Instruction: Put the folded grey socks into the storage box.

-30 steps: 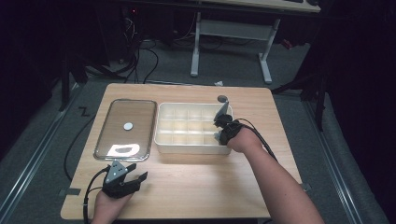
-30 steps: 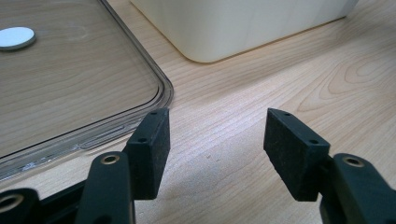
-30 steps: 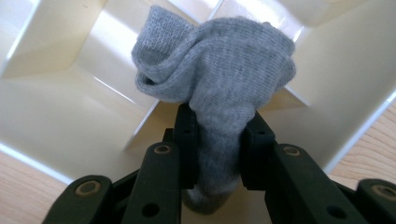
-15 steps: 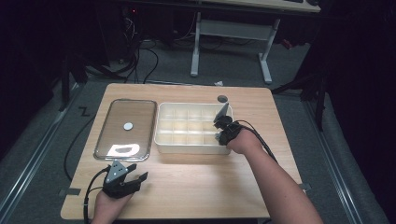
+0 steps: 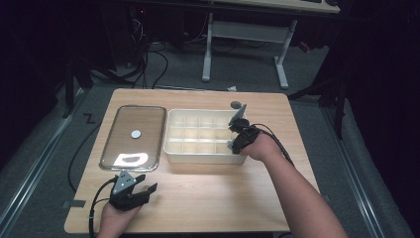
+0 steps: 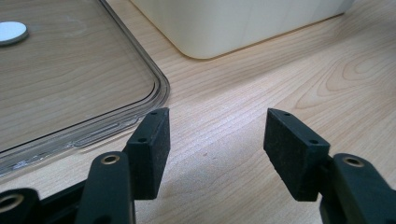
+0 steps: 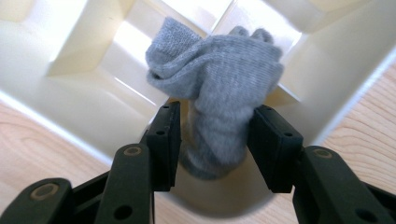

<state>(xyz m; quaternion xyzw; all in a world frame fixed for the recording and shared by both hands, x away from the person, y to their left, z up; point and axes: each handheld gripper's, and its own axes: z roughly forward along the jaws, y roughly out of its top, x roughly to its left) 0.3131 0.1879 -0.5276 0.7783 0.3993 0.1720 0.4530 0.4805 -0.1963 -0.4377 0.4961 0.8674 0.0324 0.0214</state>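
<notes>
Between the wide-apart jaws of the right gripper (image 7: 212, 140), which have just been opening, a grey sock (image 7: 219, 93) sits loose in a corner box of the cream tray (image 7: 84, 60).

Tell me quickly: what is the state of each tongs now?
Left tongs: open, empty.
Right tongs: just opening, grey sock loose between them.

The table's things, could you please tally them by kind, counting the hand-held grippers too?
Hand-held grippers: 2, the left hand-held gripper and the right hand-held gripper
Cream divided boxes: 1
Clear lids: 1
Grey socks: 1
Small dark discs: 1
Total: 6
</notes>
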